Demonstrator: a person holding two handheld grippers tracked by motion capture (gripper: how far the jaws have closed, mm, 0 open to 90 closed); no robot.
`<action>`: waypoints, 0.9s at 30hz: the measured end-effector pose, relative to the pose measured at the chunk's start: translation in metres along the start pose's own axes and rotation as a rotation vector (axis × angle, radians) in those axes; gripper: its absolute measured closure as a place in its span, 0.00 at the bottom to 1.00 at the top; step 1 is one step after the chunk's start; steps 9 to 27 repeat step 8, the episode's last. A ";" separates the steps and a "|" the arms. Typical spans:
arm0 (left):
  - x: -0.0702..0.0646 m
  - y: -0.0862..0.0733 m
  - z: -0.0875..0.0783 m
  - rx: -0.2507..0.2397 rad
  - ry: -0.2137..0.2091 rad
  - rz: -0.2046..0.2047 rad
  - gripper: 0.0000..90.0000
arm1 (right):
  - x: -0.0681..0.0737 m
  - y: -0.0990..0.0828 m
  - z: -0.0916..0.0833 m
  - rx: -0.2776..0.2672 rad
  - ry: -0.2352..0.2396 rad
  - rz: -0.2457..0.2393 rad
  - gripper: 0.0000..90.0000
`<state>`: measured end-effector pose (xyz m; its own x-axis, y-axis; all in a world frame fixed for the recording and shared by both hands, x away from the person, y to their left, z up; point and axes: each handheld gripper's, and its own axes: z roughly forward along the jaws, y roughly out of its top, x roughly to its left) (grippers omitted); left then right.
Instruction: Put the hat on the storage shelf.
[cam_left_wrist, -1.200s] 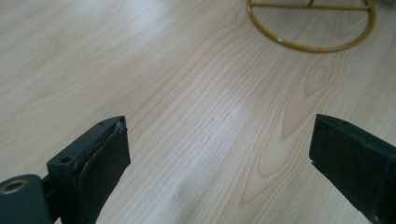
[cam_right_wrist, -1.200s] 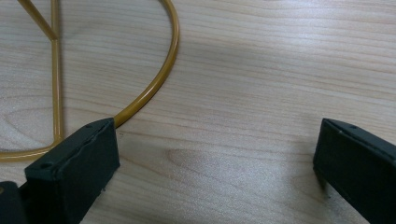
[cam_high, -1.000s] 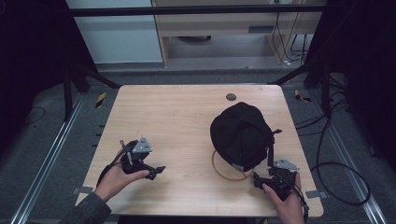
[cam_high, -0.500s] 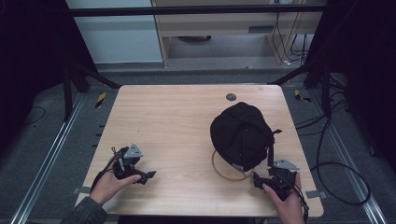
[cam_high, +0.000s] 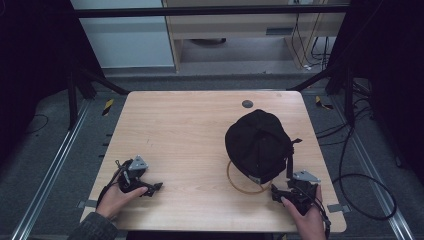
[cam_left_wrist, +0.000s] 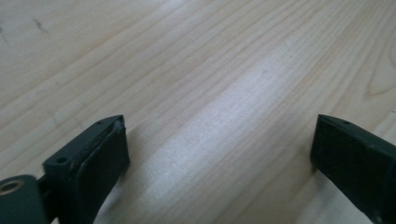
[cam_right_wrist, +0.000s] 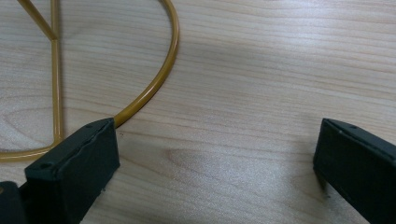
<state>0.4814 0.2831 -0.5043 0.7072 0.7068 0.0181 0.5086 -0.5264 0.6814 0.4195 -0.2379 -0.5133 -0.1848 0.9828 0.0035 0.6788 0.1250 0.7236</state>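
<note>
The black fabric cap (cam_high: 258, 145) sits domed on a yellow wire stand with a round base ring (cam_high: 246, 186) toward the right half of the pale wooden table (cam_high: 190, 130); the ring's near arc shows below the cap's front edge. The right gripper (cam_high: 286, 192) rests at the table's near right corner, just beside that ring and a little to its right, so the cap lies forward and slightly left of it, close at hand. In the right gripper view the jaws stand wide apart with nothing between them, and the ring (cam_right_wrist: 154, 88) curves away from the tip of the jaw on that view's left, with a straight wire strut running alongside; whether the jaw tip touches the wire cannot be told. The left gripper (cam_high: 150, 187) lies near the table's near left corner, well apart from the cap, with bare wood between; its jaws are likewise wide and empty in the left gripper view, pointing over plain table surface (cam_left_wrist: 210, 93). The right hand (cam_high: 307, 215) is judged clearly the nearer to cap and stand, and any reach would run forward and leftward from it. The cap's trailing strap (cam_high: 290, 160) hangs on the side facing the right gripper. A small dark round disc (cam_high: 247, 104) lies on the table beyond the cap, away from both grippers.
</note>
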 end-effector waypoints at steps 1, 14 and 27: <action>0.001 -0.001 0.000 -0.013 0.004 -0.002 0.03 | 0.000 0.000 0.000 0.000 0.000 0.000 0.00; 0.004 -0.004 0.002 -0.037 -0.018 0.022 0.01 | 0.000 0.000 0.000 0.000 0.000 0.001 0.00; 0.004 -0.004 0.002 -0.037 -0.018 0.022 0.01 | 0.000 0.000 0.000 0.000 0.000 0.001 0.00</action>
